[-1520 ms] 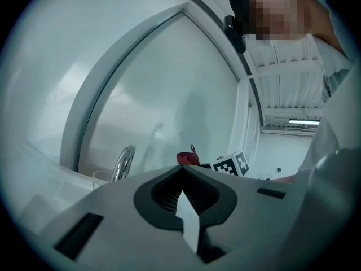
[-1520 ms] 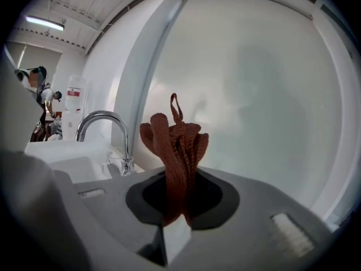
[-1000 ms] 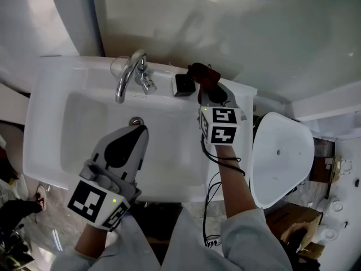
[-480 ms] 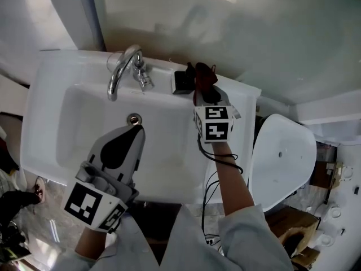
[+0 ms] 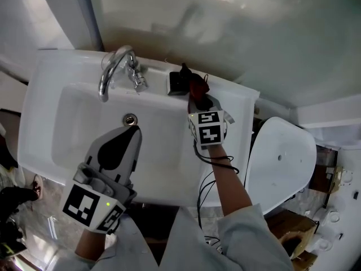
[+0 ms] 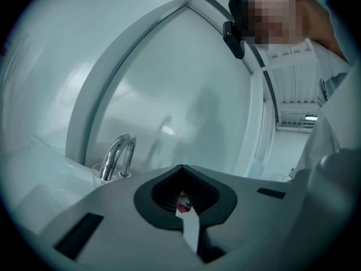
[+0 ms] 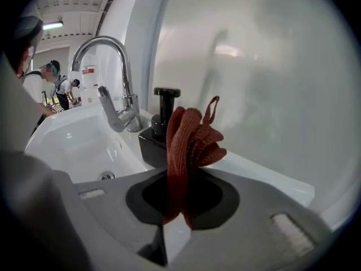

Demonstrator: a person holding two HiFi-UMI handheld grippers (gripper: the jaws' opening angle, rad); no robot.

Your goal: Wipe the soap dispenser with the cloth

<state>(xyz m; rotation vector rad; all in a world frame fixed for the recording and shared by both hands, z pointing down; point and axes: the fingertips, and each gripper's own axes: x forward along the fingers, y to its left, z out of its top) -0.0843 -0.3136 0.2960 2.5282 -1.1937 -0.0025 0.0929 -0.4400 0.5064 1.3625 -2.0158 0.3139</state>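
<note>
Advancing since the earlier frame, the right gripper [image 5: 198, 99] is pinching the red cloth [image 5: 197, 85] just beside the black soap dispenser [image 5: 176, 83] on the sink [image 5: 51, 78] ledge. The left gripper [image 5: 131, 132] is hovering over the basin, jaws pressed together. Only the right gripper view is showing the dispenser's pump [image 7: 167, 94].

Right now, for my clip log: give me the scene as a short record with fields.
right gripper: shut on cloth
cloth: red, bunched, right by dispenser; contact unclear
dispenser: black, upright on sink rim, beside tap
left gripper: shut, empty, over sink
</note>
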